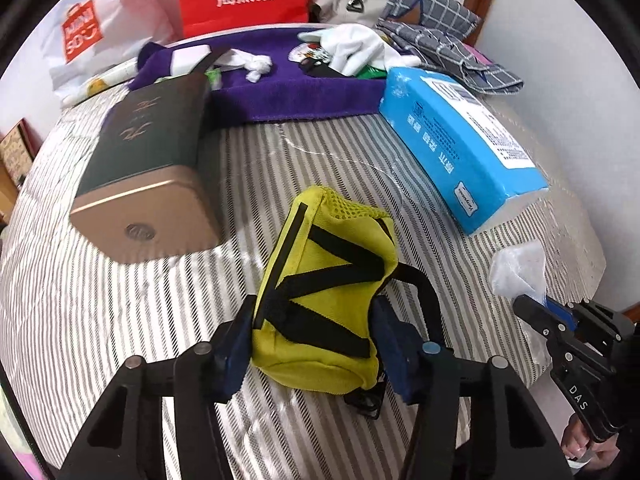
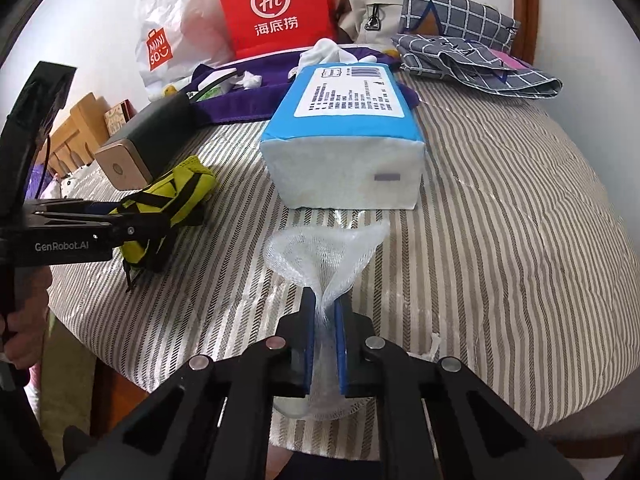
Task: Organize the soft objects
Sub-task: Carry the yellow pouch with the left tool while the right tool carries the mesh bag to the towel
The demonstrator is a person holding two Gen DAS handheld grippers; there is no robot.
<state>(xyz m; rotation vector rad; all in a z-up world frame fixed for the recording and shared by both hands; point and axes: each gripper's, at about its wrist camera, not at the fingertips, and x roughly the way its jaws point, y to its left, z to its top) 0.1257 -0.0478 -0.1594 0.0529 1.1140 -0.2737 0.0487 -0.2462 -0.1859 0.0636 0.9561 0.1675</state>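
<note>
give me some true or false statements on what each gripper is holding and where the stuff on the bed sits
1. The left gripper is clamped on the yellow pouch. True.
2. The right gripper is open and holds nothing. False: it is shut on a white mesh cloth.
3. The blue tissue pack lies on the striped bedcover. True.
4. The red paper bag lies flat at the near edge of the bed. False: it stands upright at the far side, behind the purple towel.
5. The dark box with a gold end rests on top of the tissue pack. False: it sits apart, on the bedcover across from it.
</note>
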